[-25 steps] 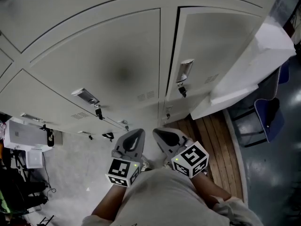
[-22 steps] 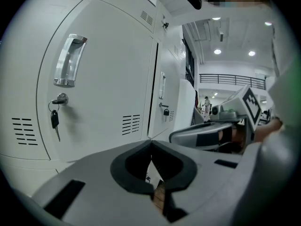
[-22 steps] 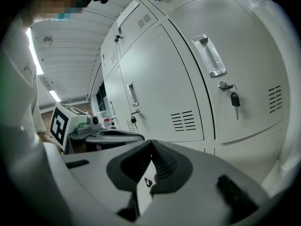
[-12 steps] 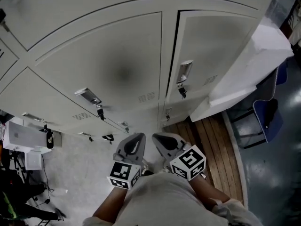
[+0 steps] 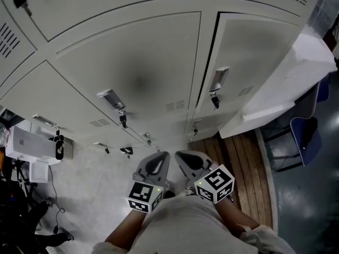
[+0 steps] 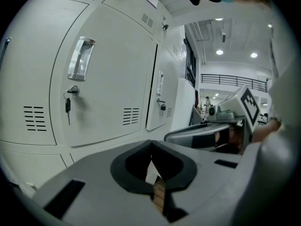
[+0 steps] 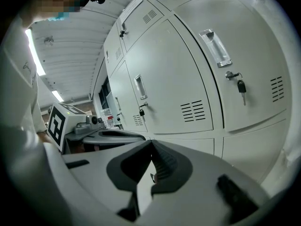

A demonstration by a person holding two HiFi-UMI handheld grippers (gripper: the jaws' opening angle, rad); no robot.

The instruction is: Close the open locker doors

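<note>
Grey-white lockers fill the head view. The right-hand door (image 5: 249,52), with a handle (image 5: 219,78) and a hanging key (image 5: 214,100), stands slightly ajar, with a dark gap along its left edge. The middle door (image 5: 132,62) sits flush. My left gripper (image 5: 158,157) and right gripper (image 5: 183,156) are held side by side close to my body, short of the lockers and touching nothing. Both are shut and empty. In the left gripper view the jaws (image 6: 150,142) meet below a closed door (image 6: 103,79); the ajar door (image 6: 162,95) juts out beyond. In the right gripper view the jaws (image 7: 151,142) face closed doors (image 7: 178,79).
A white slanted board (image 5: 286,83) leans at the right of the lockers, with a blue chair (image 5: 304,136) behind it. A wooden floor strip (image 5: 243,163) runs under the right lockers. White boxes and cables (image 5: 32,147) sit on the floor at the left.
The head view has swung slightly left, so the lockers sit further right in the frame. Both grippers stay shut near the body, hardly moved.
</note>
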